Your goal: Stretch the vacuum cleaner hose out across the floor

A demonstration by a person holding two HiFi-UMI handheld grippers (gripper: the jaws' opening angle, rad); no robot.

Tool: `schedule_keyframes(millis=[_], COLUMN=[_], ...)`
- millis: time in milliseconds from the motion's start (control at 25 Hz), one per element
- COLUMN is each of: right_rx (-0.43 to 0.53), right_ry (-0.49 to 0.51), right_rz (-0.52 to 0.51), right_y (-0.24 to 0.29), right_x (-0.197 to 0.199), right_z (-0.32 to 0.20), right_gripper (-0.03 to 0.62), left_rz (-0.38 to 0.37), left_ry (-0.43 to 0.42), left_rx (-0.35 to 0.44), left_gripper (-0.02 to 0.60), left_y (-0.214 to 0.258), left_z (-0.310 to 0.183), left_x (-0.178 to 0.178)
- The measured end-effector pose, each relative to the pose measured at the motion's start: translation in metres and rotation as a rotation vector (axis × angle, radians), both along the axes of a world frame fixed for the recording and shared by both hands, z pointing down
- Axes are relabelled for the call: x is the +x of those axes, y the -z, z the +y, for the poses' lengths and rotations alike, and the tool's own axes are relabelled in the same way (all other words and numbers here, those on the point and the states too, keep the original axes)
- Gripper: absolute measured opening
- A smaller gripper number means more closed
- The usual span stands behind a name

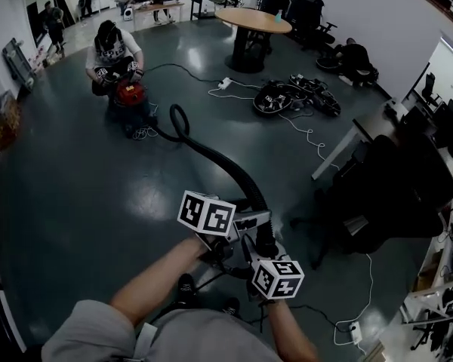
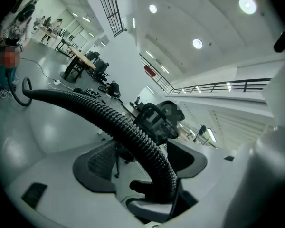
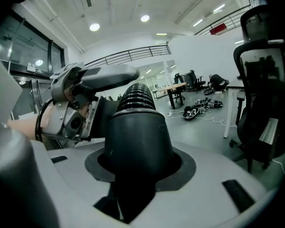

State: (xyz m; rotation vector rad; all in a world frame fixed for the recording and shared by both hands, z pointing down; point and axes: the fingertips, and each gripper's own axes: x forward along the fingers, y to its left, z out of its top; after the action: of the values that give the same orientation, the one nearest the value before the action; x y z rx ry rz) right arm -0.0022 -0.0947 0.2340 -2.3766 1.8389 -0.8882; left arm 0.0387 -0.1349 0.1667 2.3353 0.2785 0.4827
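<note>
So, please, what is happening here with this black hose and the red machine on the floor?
A person holds the near end of a black hose with both grippers. The left gripper is shut on its ribbed part, and the right gripper is shut on the smooth cuff at its end. The hose runs across the grey floor to a red vacuum cleaner, where a second person crouches. The hose is not yet straight: it arches up and makes a loop near the cleaner.
</note>
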Motion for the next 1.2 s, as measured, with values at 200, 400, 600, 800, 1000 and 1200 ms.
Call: schedule_keyframes(millis=[200, 400, 600, 800, 1000, 1200], right_rx=[0.006, 0.042, 0.043, -0.001, -0.088, -0.088], right_ry=[-0.044, -0.046, -0.023, -0.039, -0.029, -0.101], right_rz=[-0.062, -0.134, -0.213, -0.242, -0.301, -0.239], right_y=[-0.017, -0.021, -0.028, -0.037, -0.056, -0.054], right_x=[0.022, 0.011, -0.004, -0.037, -0.081, -0.095], right_z=[0.058, 0.1, 0.135, 0.165, 0.186, 0.207], right_gripper=[0.176, 0.178, 0.178, 0.178, 0.178, 0.182], left_rz=[-0.075, -0.12, -0.164, -0.176, -0.178, -0.156], left_ry=[-0.035, -0.105, -0.196, -0.31, -0.346, -0.317], left_rx=[0.062, 0.139, 0.165, 0.095, 0.122, 0.076], left_gripper=[0.324, 0.324, 0.321, 0.304, 0.279, 0.265], left_y=[-0.02, -0.029, -0.042, -0.053, -0.064, -0.065], left_z=[0.065, 0.12, 0.167, 0.211, 0.238, 0.254], left_x=[0.042, 0.053, 0.055, 0.031, -0.009, -0.03])
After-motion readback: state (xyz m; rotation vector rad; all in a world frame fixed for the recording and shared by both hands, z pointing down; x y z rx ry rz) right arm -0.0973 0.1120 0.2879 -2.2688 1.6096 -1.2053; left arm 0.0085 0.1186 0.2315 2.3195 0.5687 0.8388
